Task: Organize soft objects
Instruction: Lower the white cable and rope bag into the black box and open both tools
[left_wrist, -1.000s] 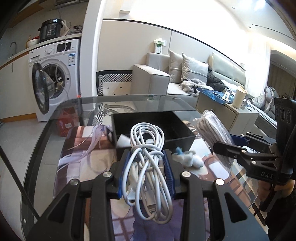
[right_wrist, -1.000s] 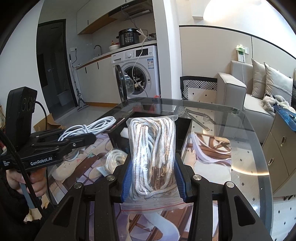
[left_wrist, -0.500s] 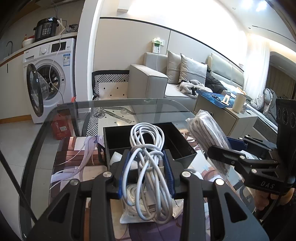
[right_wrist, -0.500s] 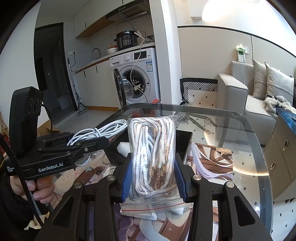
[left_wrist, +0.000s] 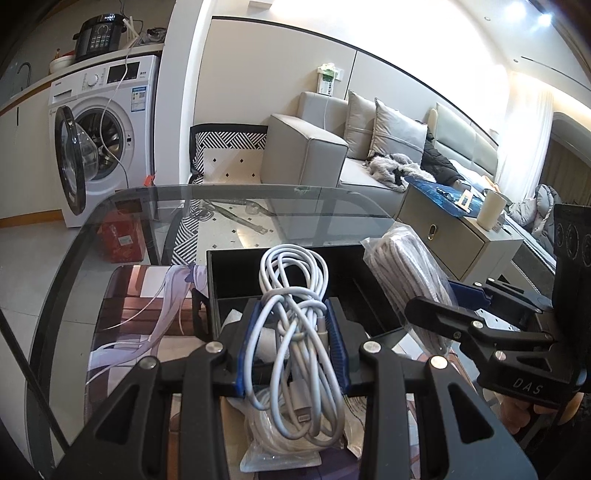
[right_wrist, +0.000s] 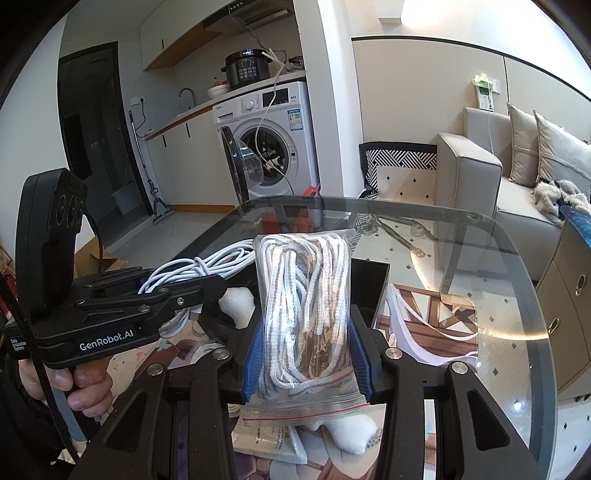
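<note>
Gripping with both claws at once, I am holding two bundles above the glass counter (left_wrist: 122, 206). My left claw (left_wrist: 291, 347) is clamped on a coiled white cable (left_wrist: 295, 314), its blue pads (left_wrist: 246, 350) pressing the coil from both sides, with the plug end hanging down toward the near edge. My right claw (right_wrist: 304, 354) is clamped on a clear zip bag of striped cord (right_wrist: 306, 295), the bag standing upright between the pads and its red-lined seal drooping below them.

I am seeing the black box (left_wrist: 236, 273) sitting on the counter just beyond both bundles, toward the far edge, its opening facing up. Something white and soft (right_wrist: 238, 304) is showing at the near end of the box, though I cannot tell whether it lies inside. Under the left claw, another clear bag of white cord (left_wrist: 273, 439) is lying on the printed mat (left_wrist: 122, 325) near the front edge. Under the right claw, a white stuffed piece (right_wrist: 351, 435) and a flat packet (right_wrist: 266, 439) are resting on the mat as well.

From the left camera, the right claw (left_wrist: 443, 314) is hanging beside the box's right wall with its bag tilted over the rim. From the right camera, the left claw (right_wrist: 207, 286) is hanging at the box's left side.
</note>
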